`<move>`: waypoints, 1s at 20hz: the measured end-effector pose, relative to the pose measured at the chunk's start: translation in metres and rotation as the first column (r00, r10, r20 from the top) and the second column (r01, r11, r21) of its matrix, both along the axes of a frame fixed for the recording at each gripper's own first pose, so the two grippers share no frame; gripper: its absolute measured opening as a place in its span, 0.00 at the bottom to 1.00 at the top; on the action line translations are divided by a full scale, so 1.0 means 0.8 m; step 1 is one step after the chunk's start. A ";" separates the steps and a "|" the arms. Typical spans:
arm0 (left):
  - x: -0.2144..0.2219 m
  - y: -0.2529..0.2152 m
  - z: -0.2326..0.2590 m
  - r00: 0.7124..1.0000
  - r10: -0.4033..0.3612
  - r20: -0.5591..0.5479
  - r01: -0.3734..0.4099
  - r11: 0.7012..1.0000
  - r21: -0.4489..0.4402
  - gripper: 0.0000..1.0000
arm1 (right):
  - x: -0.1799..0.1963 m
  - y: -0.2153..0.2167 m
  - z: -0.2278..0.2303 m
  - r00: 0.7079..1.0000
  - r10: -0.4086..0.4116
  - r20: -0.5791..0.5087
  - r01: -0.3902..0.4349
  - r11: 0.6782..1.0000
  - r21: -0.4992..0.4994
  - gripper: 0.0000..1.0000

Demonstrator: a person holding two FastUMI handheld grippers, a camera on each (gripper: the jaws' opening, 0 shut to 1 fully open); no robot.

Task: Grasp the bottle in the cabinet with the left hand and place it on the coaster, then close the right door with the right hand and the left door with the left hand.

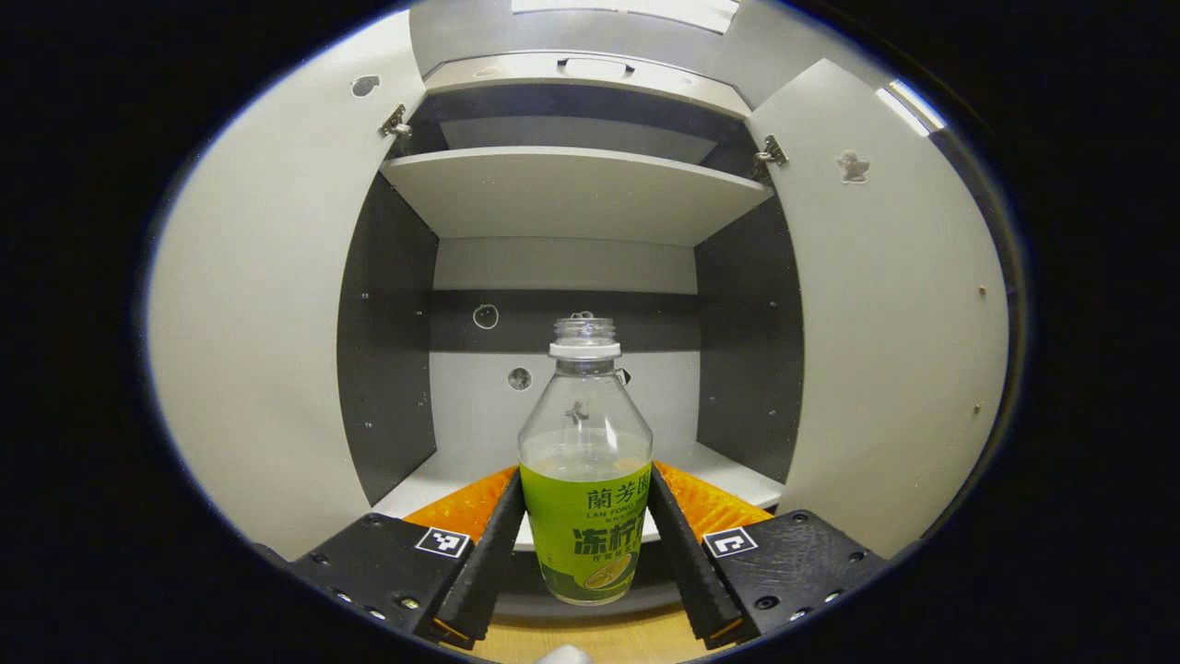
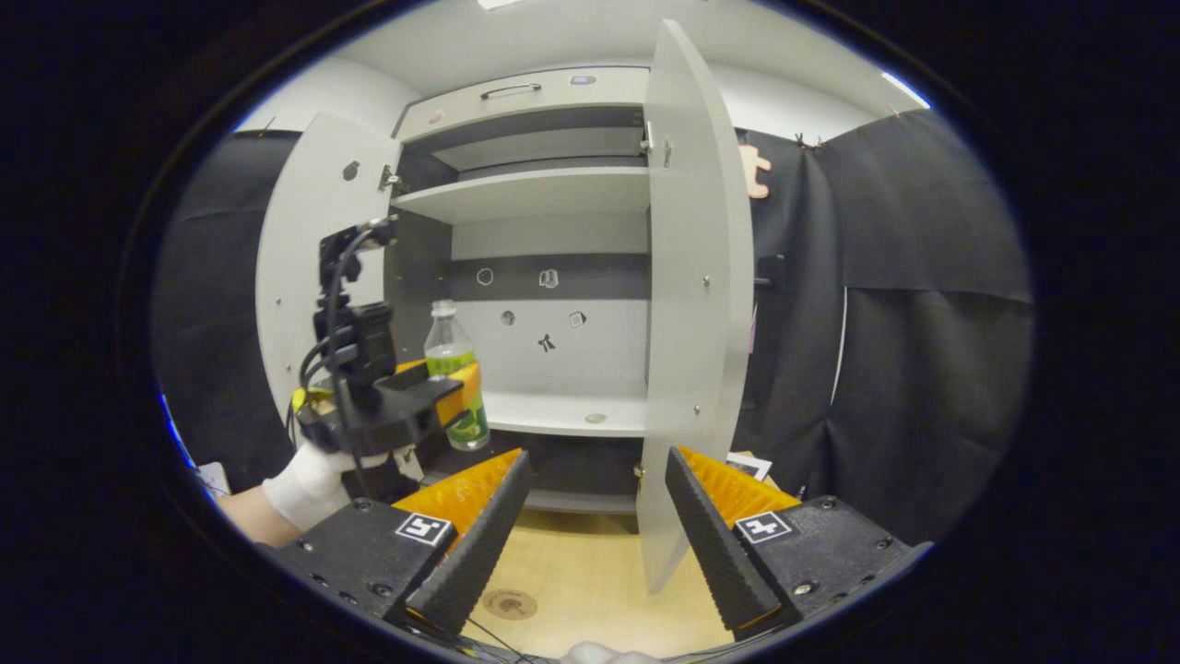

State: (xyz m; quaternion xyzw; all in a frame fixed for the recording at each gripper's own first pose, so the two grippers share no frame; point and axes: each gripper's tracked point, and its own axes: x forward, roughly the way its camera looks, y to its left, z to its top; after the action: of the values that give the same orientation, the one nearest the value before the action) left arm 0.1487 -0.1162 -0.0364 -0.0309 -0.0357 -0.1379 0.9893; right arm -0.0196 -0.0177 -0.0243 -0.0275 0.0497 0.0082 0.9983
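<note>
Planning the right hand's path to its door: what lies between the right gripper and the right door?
Nothing: in the right gripper view, only bare tabletop separates the open right gripper from the right door.

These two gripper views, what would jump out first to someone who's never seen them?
The green-labelled bottle stands out, capless and partly filled, clamped upright in the left claw in front of the cabinet's lower shelf. Next come the two pale doors standing wide open. On the wooden table, a round coaster lies between the right claw's open fingers.

open cabinet (image 2: pixel 553 258), left claw (image 2: pixel 441 387) gripping bottle (image 2: pixel 451 355), coaster (image 2: pixel 509 604)
</note>
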 end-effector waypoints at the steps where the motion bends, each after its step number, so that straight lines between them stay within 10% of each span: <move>1: -0.021 -0.003 -0.013 1.000 -0.020 -0.004 0.020 1.000 -0.005 0.77 | -0.003 -0.002 -0.005 1.000 -0.002 -0.005 0.002 1.000 -0.006 0.97; 11: -0.175 -0.060 -0.177 0.966 -0.256 -0.018 0.256 0.966 -0.020 0.77 | -0.030 -0.028 -0.042 0.994 -0.063 -0.088 0.064 0.998 0.008 0.96; 20: -0.181 -0.066 -0.299 0.971 -0.212 -0.114 0.216 0.976 0.019 0.77 | -0.036 -0.037 -0.065 0.986 -0.078 -0.149 0.074 0.997 -0.035 0.97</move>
State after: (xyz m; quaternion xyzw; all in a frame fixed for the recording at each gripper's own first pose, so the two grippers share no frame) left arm 0.0038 -0.1689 -0.2755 -0.0267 0.0254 -0.2423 0.9695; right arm -0.0485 -0.0477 -0.0761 -0.0396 0.1262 -0.0285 0.9908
